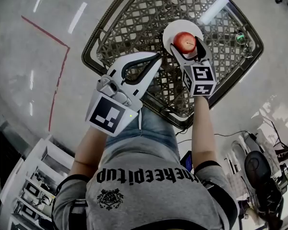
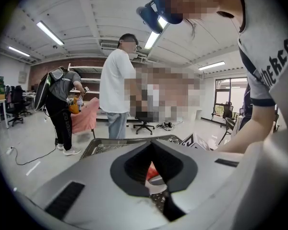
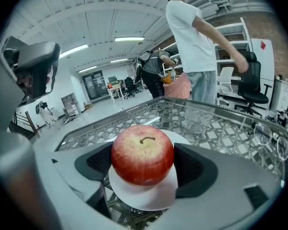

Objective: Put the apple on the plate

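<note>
Clasping apple (image 3: 142, 153), right hand-held gripper (image 1: 185, 43) hovers over plate (image 3: 149, 198).

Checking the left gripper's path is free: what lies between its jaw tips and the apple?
Between the left gripper and the apple there is only woven tabletop and the near rim of the plate, shown in the head view.

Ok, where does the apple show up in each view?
Head view: apple upper centre-right, in the right gripper tongs.
Left gripper view: red sliver low centre, seen through the gap in the left gripper tongs.
Right gripper view: dead centre, between the tongs.
Shared landmark: white plate beneath it.
</note>
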